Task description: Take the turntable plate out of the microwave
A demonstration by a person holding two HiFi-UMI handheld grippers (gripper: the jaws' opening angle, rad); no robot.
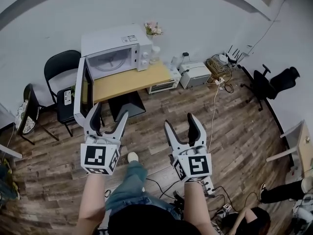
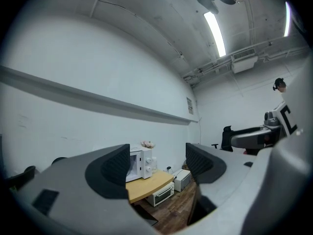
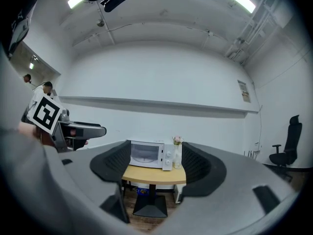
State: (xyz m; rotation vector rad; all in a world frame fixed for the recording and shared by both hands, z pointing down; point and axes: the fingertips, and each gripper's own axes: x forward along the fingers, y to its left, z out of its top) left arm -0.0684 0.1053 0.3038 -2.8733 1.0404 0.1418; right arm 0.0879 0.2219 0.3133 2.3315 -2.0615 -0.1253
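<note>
A white microwave (image 1: 115, 50) stands on a wooden table (image 1: 129, 81) by the far wall, its door (image 1: 83, 89) swung open to the left. Inside it lies the pale round turntable plate (image 1: 111, 61). Both grippers are held level above the floor, well short of the table, and point at the microwave. My left gripper (image 1: 110, 112) is open and empty, and so is my right gripper (image 1: 180, 121). The microwave (image 3: 149, 155) shows small and far between the right gripper's jaws (image 3: 155, 161). In the left gripper view the microwave (image 2: 139, 163) sits just beside the left jaw.
A vase of flowers (image 1: 153, 31) stands by the microwave. A toaster oven (image 1: 161, 85) and a white appliance (image 1: 194, 74) sit on the floor to the right. Black chairs (image 1: 61, 70) stand at left, an office chair (image 1: 271, 84) at right. Cables cross the wooden floor.
</note>
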